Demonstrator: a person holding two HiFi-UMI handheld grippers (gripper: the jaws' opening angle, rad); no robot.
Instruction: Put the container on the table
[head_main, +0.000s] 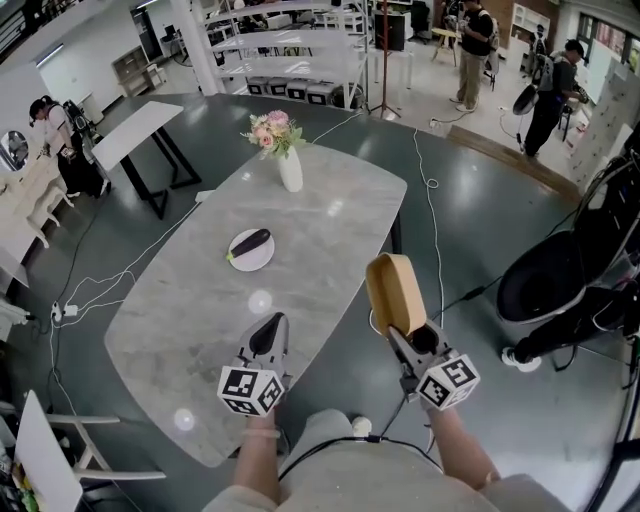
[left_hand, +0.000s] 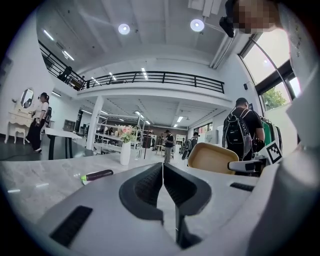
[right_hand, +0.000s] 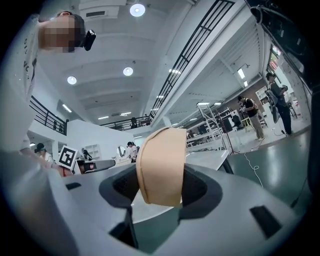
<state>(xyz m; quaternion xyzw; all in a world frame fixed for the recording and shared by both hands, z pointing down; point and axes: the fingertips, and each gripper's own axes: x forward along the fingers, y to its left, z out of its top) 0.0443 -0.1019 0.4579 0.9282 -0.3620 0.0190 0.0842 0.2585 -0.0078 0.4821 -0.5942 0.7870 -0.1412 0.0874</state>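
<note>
A tan, shallow container (head_main: 392, 290) stands on edge in my right gripper (head_main: 413, 340), whose jaws are shut on its lower rim. It hangs just off the right edge of the grey marble table (head_main: 330, 215), above the dark floor. In the right gripper view the container (right_hand: 161, 165) fills the gap between the pads. My left gripper (head_main: 268, 332) is shut with nothing in it, low over the table's near part. In the left gripper view its jaws (left_hand: 163, 172) meet, and the container (left_hand: 212, 157) shows to the right.
On the table a white plate (head_main: 244, 260) carries a dark eggplant (head_main: 251, 243), and a white vase of flowers (head_main: 289, 168) stands at the far end. A cable runs across the floor on the right. A black chair (head_main: 545, 285) stands at the right, and people stand further back.
</note>
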